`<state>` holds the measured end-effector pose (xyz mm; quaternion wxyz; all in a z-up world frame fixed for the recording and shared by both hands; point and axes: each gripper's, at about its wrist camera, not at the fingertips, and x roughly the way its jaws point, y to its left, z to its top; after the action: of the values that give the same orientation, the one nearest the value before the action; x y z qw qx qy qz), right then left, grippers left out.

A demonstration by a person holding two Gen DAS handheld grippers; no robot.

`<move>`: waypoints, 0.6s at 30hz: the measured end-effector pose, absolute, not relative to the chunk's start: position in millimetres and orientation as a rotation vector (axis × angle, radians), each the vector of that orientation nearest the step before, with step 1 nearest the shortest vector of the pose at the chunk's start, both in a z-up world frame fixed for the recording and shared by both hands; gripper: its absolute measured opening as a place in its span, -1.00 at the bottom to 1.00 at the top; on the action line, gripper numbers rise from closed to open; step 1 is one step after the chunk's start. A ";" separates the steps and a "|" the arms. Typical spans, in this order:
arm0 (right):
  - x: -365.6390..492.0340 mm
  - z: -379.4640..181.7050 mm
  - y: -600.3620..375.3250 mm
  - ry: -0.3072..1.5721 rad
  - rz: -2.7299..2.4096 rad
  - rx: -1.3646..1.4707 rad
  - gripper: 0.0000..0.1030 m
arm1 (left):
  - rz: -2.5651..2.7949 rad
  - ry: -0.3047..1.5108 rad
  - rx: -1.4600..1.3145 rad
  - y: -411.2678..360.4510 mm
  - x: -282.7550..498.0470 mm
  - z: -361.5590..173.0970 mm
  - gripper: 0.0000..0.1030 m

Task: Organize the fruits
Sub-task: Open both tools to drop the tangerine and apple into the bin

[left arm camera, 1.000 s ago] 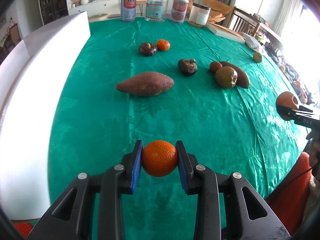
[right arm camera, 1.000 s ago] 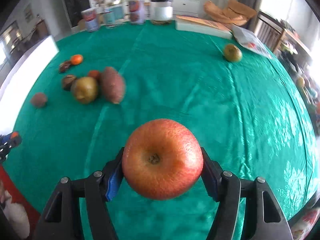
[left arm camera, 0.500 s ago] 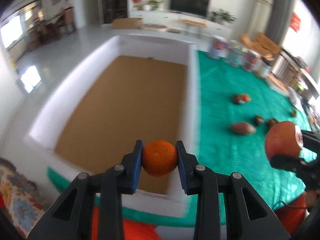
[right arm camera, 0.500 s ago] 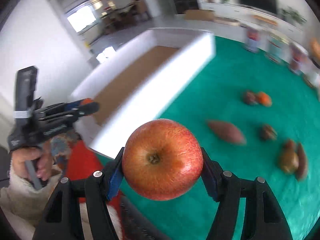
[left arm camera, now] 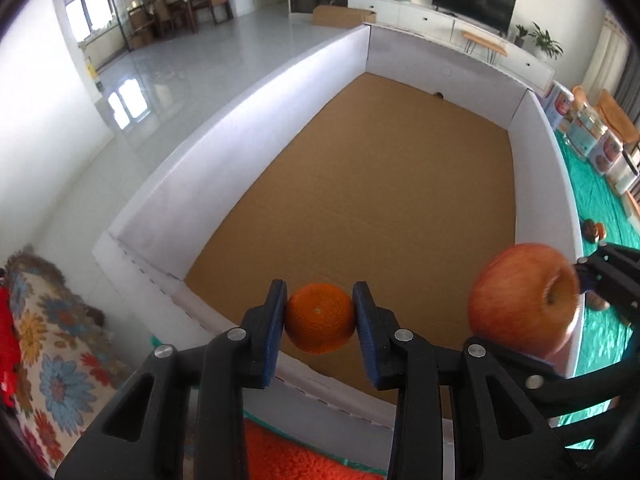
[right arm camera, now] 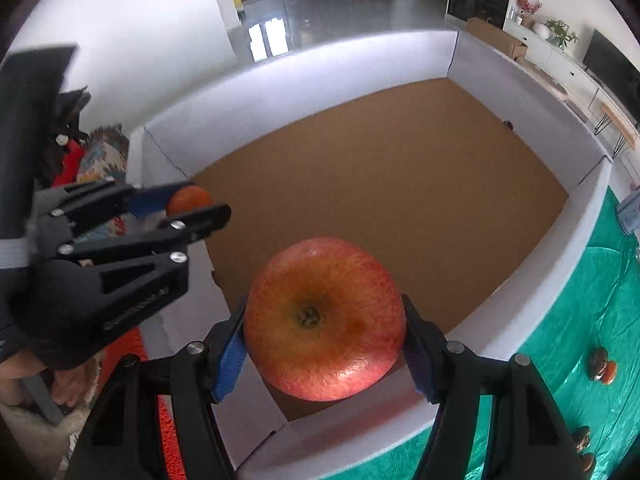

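Step in hand: delivery of 2 fruits to the box (left arm camera: 240, 120), a large white-walled carton with a bare brown floor.

The left gripper (left arm camera: 320, 320) is clamped on 1 orange (left arm camera: 320, 318), both blue pads against its sides, though its jaws have just been easing apart slightly. The orange hangs over the near left corner of the box, inside the front wall. The right gripper (right arm camera: 324, 328) is closed on 1 red apple (right arm camera: 324, 320), stem end toward the camera, above the near edge of the box and just beside the left gripper. Both grippers point steeply downward.

Next move, as a judgement: lower each fruit toward the box floor, then open the jaws fully. The grippers sit close together, so the 2 releases need separate spots to avoid a collision or a roll. The apple is wide and heavy; a low release limits bruising.

Count:
- Boxes: 1, with no fruit visible inside.
- Held fruits: 2.
- Items left on the green counter (right arm camera: 560, 360): at least 3 small dark or orange pieces at the right edge of the right wrist view; the exact number cannot be told.
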<state>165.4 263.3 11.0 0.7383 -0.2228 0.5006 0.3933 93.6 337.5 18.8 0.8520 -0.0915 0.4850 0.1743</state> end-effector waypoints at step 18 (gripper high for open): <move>154.5 69.0 120.7 0.836 0.543 -0.423 0.83 | 0.230 0.877 -0.147 250.3 78.2 55.6 0.80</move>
<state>154.5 120.7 69.0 0.8570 -0.2014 0.3978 0.2583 78.2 250.3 55.6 0.8965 -0.0708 0.4231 0.1110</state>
